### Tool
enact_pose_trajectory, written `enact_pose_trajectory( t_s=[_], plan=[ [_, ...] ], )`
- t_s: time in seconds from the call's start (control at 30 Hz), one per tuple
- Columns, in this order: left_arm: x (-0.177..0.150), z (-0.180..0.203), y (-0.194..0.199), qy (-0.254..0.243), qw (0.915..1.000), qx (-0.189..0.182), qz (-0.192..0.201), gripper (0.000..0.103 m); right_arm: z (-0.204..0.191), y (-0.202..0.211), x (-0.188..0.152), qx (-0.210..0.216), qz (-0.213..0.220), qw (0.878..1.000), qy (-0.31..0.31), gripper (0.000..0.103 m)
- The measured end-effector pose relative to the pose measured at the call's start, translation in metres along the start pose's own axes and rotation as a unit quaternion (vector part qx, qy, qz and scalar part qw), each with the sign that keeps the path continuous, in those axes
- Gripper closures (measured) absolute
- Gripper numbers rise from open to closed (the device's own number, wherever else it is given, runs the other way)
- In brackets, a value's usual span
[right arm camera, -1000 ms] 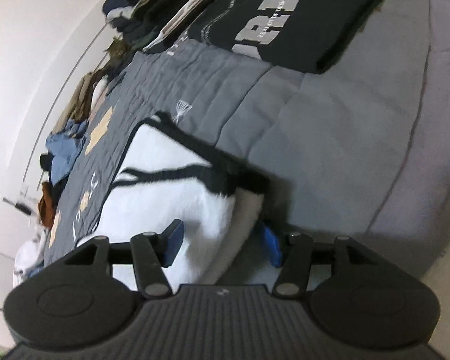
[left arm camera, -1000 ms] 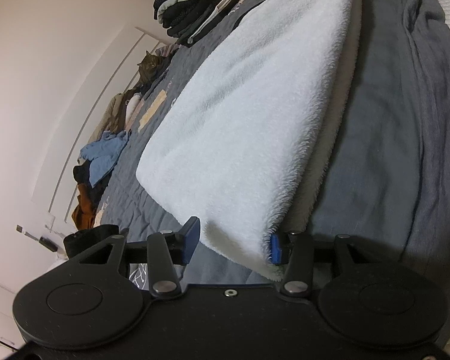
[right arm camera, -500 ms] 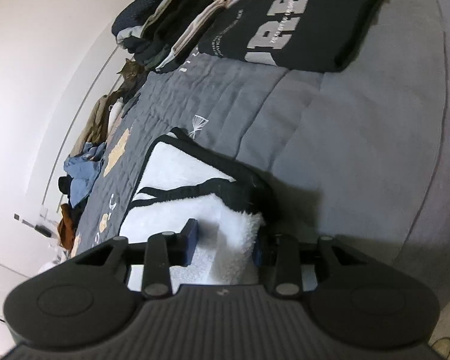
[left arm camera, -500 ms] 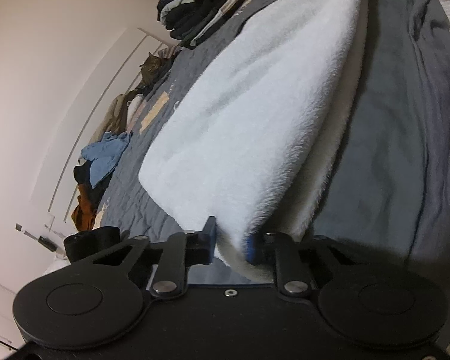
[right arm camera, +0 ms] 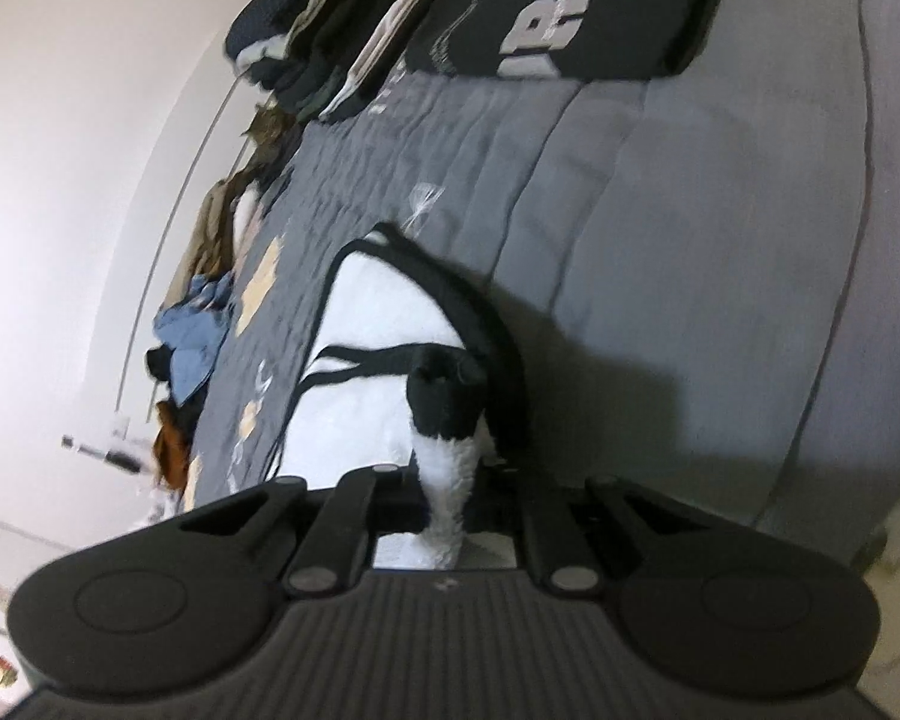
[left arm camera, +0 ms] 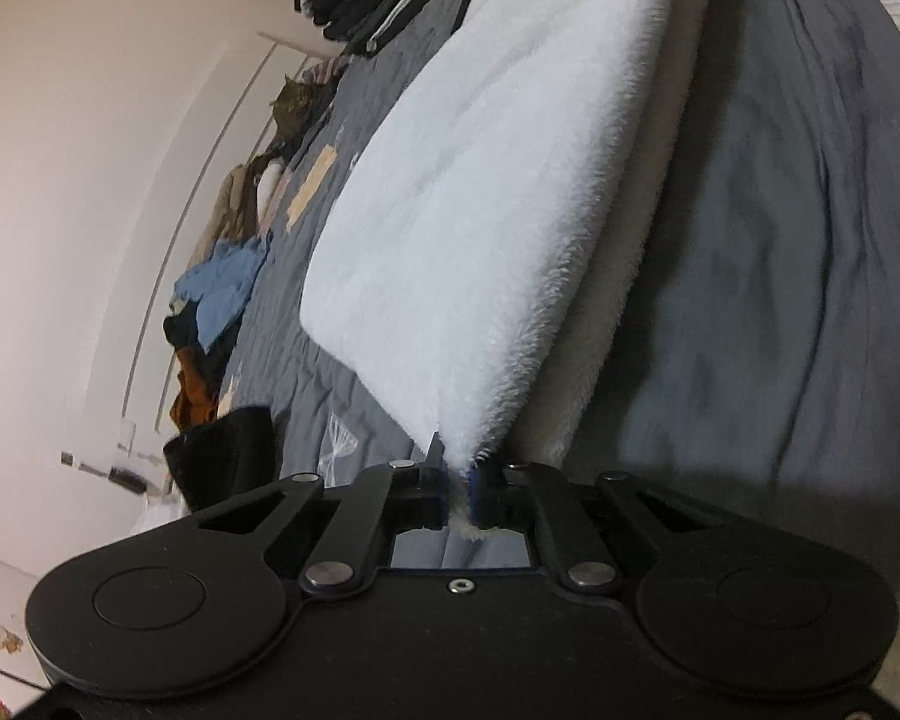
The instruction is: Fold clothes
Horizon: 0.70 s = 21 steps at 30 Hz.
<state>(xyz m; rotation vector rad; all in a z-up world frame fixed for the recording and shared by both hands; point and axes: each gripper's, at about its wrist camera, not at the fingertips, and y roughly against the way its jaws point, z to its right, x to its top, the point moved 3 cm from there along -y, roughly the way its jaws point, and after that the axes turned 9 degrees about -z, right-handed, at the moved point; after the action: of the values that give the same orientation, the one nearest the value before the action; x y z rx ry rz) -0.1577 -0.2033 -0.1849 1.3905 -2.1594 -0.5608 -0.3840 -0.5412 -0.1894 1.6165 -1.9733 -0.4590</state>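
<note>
Both claws, open around the fabric a second ago, are now closed on it. The left gripper (left arm camera: 459,483) pinches the near corner of the white fleece garment (left arm camera: 480,192); the right gripper (right arm camera: 450,498) clamps a bunched white edge with black trim. This suggests the grasp is complete and the next fold can begin. The garment lies on the grey bedspread (right arm camera: 690,252), fluffy, thick, already doubled over. Beyond it lie a folded black shirt (right arm camera: 570,6) and stacked clothes (right arm camera: 318,30).
</note>
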Motion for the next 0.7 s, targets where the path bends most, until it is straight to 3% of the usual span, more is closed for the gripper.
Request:
enact_pose_trajectory(
  t_s=[0.33, 0.5, 0.57, 0.7],
  plan=[
    [-0.053, -0.023, 0.028, 0.02, 0.9986, -0.024, -0.042, 0.097, -0.029, 0.001, -0.051, -0.007, -0.075, 0.996, 0.056, 0.095],
    [-0.064, -0.014, 0.029, 0.04, 0.9979, -0.039, -0.033, 0.094, -0.034, 0.006, -0.067, -0.064, -0.066, 0.991, 0.102, 0.092],
    [-0.065, -0.011, 0.031, 0.02, 0.9983, -0.042, -0.036, 0.088, -0.035, 0.008, -0.069, -0.088, -0.058, 0.988, 0.114, 0.091],
    [-0.066, -0.026, 0.046, 0.053, 0.9959, -0.069, -0.026, 0.079, -0.039, 0.024, -0.065, -0.123, -0.04, 0.98, 0.153, 0.082]
  ],
)
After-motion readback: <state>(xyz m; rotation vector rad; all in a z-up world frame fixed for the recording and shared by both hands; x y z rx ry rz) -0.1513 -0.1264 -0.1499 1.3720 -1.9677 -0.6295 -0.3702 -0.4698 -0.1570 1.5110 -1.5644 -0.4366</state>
